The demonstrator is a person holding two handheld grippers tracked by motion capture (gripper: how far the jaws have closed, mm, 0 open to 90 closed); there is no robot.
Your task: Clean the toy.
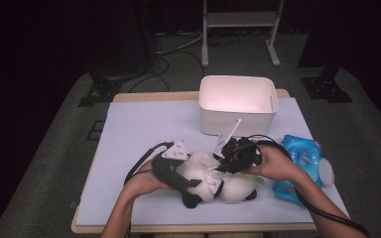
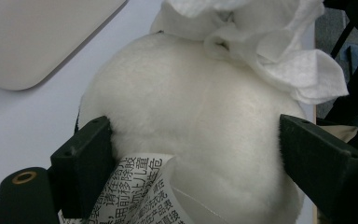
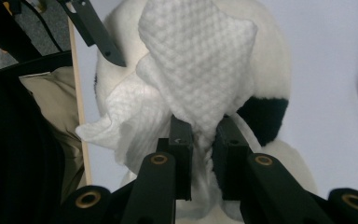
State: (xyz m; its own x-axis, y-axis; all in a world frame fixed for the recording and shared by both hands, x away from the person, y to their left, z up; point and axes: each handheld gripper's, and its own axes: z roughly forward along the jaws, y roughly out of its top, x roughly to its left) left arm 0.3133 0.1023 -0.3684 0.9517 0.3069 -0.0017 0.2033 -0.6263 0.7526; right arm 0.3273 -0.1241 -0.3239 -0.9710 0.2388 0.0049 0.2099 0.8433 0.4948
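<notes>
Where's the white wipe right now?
The white wipe is pinched in the right gripper, lying on top of the panda plush at the table's near middle in the high view, in front of the white bin; the left gripper straddles the plush.

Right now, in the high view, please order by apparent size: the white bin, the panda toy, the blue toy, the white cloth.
1. white bin, though it lies farthest from the camera
2. panda toy
3. blue toy, partly hidden by the right arm
4. white cloth, clearly smallest
</notes>
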